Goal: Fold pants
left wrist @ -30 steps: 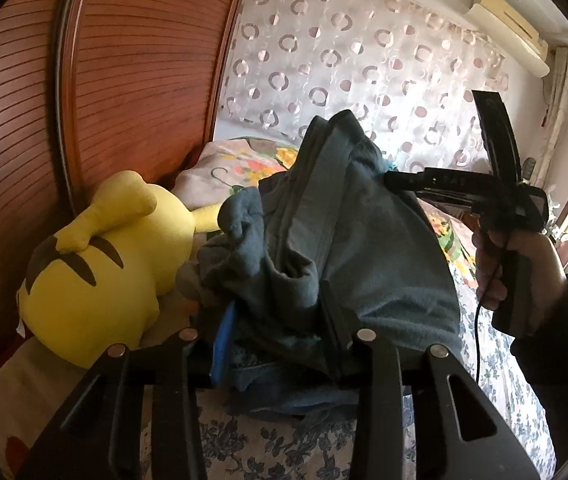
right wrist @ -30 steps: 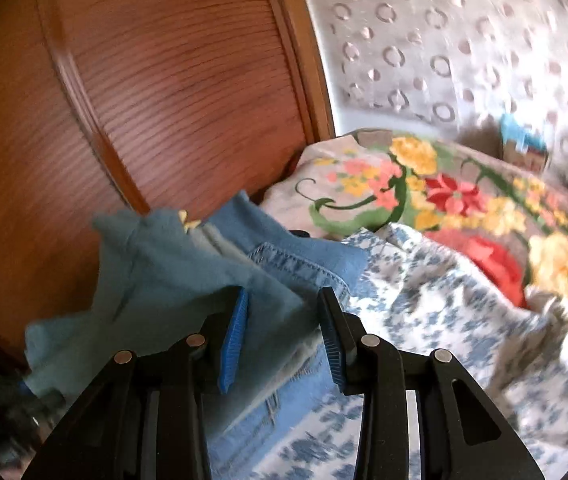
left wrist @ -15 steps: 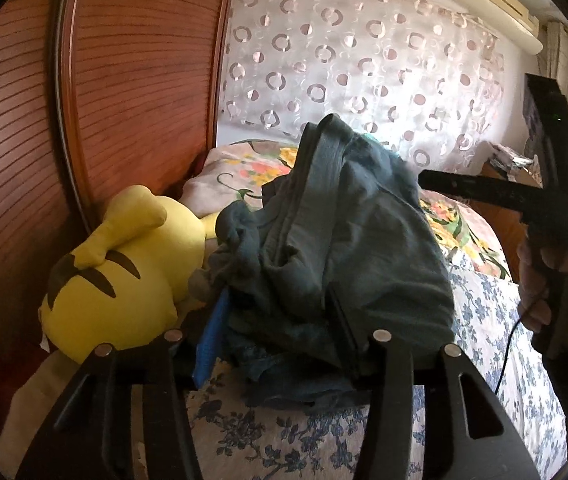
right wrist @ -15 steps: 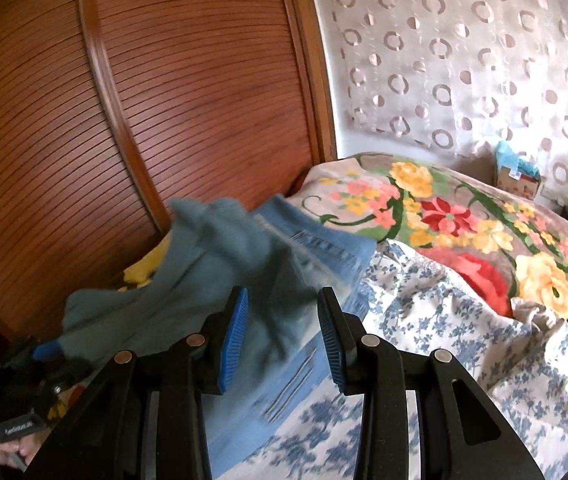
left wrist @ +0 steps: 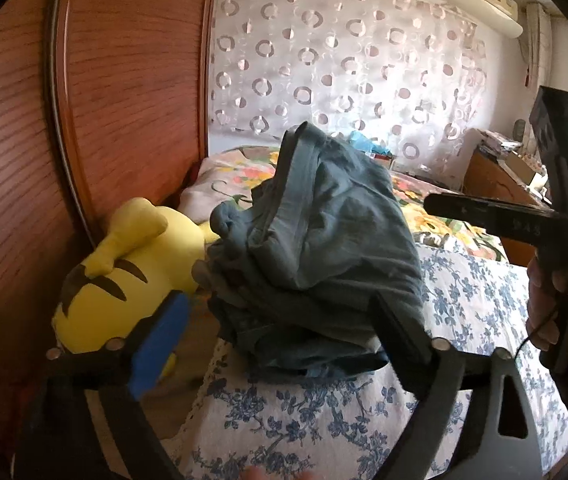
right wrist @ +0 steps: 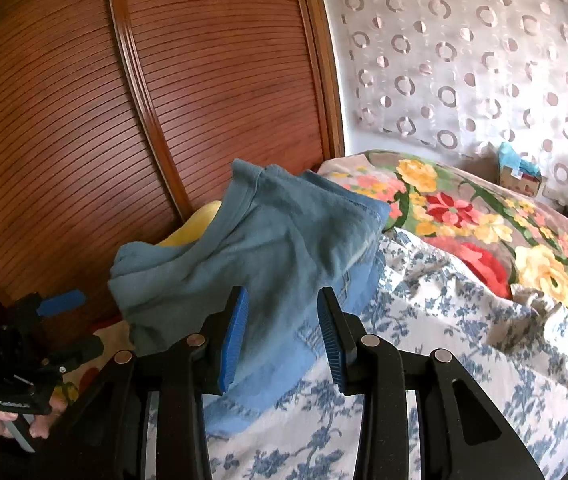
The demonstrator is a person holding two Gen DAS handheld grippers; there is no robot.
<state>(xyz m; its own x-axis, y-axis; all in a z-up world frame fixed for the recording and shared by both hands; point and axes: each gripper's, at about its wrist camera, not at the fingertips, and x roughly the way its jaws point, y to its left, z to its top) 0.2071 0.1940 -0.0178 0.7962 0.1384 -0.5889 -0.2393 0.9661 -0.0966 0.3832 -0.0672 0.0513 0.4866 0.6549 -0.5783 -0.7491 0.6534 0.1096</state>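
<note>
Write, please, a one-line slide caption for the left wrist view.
Open left gripper facing teal pants piled on the floral bed, beside a yellow plush toy.

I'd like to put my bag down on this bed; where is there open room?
The blue-flowered sheet lies bare between the teal pants and the flowered quilt. By the wooden headboard it's crowded: the pants are heaped against the yellow plush toy.

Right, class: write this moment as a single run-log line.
stage: pants piled, unfolded | left gripper: open around teal-grey cotton pants | right gripper: open, empty | beside pile: yellow plush toy
</note>
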